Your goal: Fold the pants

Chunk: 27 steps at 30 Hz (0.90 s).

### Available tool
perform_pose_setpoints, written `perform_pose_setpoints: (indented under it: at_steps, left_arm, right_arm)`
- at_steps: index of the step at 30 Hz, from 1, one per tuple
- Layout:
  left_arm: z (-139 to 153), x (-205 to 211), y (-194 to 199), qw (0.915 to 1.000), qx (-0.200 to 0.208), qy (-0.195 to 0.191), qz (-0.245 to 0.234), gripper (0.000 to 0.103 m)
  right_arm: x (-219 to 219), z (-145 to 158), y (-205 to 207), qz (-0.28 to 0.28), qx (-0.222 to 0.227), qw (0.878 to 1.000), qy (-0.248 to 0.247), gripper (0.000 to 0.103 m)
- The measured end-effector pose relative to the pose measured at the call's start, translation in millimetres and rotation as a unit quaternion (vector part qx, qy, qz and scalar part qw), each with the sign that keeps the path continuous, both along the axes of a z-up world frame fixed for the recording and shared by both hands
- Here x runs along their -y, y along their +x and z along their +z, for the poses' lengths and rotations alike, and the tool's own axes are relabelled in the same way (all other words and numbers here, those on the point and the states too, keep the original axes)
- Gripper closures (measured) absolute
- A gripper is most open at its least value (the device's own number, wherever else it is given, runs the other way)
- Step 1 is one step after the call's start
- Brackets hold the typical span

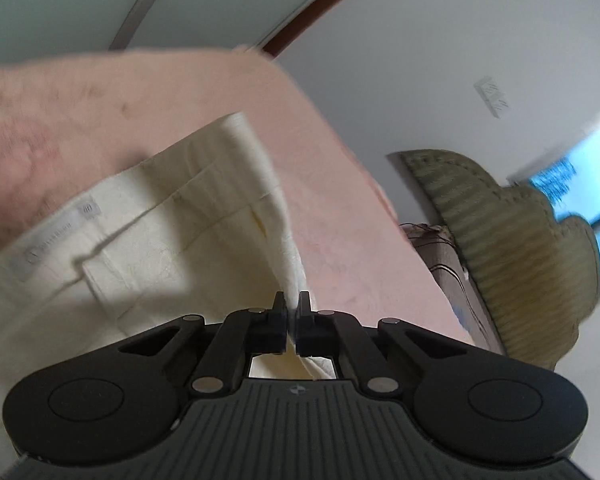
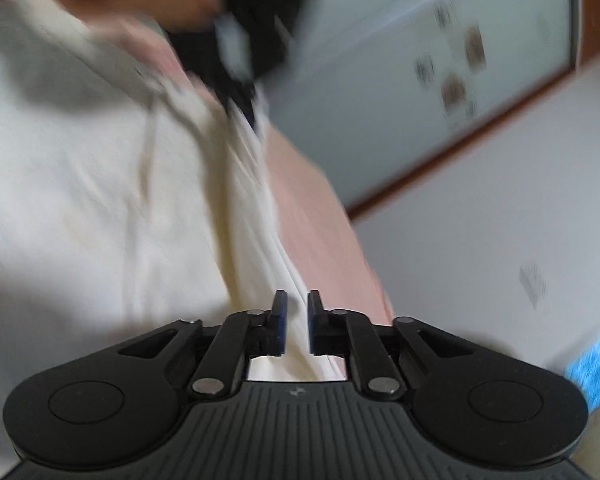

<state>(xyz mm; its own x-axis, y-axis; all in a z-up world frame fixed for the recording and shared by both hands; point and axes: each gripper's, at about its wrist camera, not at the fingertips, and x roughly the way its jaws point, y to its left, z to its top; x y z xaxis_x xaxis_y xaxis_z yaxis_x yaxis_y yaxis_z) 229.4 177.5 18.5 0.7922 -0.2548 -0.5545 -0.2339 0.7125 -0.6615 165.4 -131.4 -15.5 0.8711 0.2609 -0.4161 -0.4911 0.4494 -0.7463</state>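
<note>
1. Pants [image 1: 148,248] run away from the left claw [image 1: 293,312], up and to its left, their long side edge leading straight into its tips; the right-wrist view shows the same cloth [image 2: 100,200] stretching ahead and left of the right claw [image 2: 297,320].
2. The left claw's jaws are pressed together on that folded edge, cloth pinched between the tips.
3. The right claw's jaws stand a narrow gap apart with a thick ridge of cloth filling it; they appear to grip it, though blur hides the contact.
4. Both claws sit on one long edge, so the coming fold likely turns on carrying that edge sideways across the pants.
5. The cloth is cream, woven, limp, with a seam, a pocket flap and a small white label [image 1: 90,209].
6. Under it lies a soft pink blanket [image 1: 340,200].
</note>
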Motion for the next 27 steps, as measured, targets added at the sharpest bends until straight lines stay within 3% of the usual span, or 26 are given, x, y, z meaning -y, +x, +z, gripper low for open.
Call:
perform_pose_setpoints:
  at_steps: [3, 5, 9, 11, 13, 18, 23, 27]
  left_arm:
    - [11.7, 11.0, -28.5, 0.9986, 0.033, 0.039, -0.011, 0.100]
    - [13.9, 13.9, -44.1, 0.9980, 0.042, 0.044, -0.019, 0.100]
    - [14.5, 17.2, -73.8, 0.9972, 0.051, 0.048, -0.027, 0.100]
    - [14.7, 18.1, -86.4, 0.9967, 0.055, 0.053, -0.029, 0.100]
    - [11.9, 14.4, -99.1, 0.9970, 0.052, 0.050, -0.026, 0.100]
    - [5.2, -0.7, -124.0, 0.9984, 0.039, 0.034, -0.021, 0.100]
    - [12.1, -8.4, -153.7, 0.9958, 0.057, 0.059, -0.041, 0.100]
    - [8.4, -15.5, -176.7, 0.9945, 0.042, 0.077, -0.058, 0.100]
  right_arm:
    - [29.8, 0.1, 13.0, -0.033, -0.009, 0.999, -0.035, 0.088]
    - [43.7, -1.8, 18.5, -0.042, -0.009, 0.997, -0.062, 0.083]
    - [62.1, -13.1, 30.9, -0.056, -0.015, 0.993, -0.101, 0.056]
    - [60.7, -15.2, 32.9, -0.053, -0.041, 0.993, -0.100, 0.059]
    - [56.2, -12.4, 32.4, -0.072, -0.066, 0.992, -0.086, 0.094]
    - [48.1, -4.2, -3.4, -0.083, -0.051, 0.993, -0.068, 0.097]
    - [47.3, 7.2, -81.3, -0.067, -0.063, 0.995, -0.049, 0.097]
    - [33.4, 9.6, -127.4, -0.048, -0.085, 0.994, -0.047, 0.097]
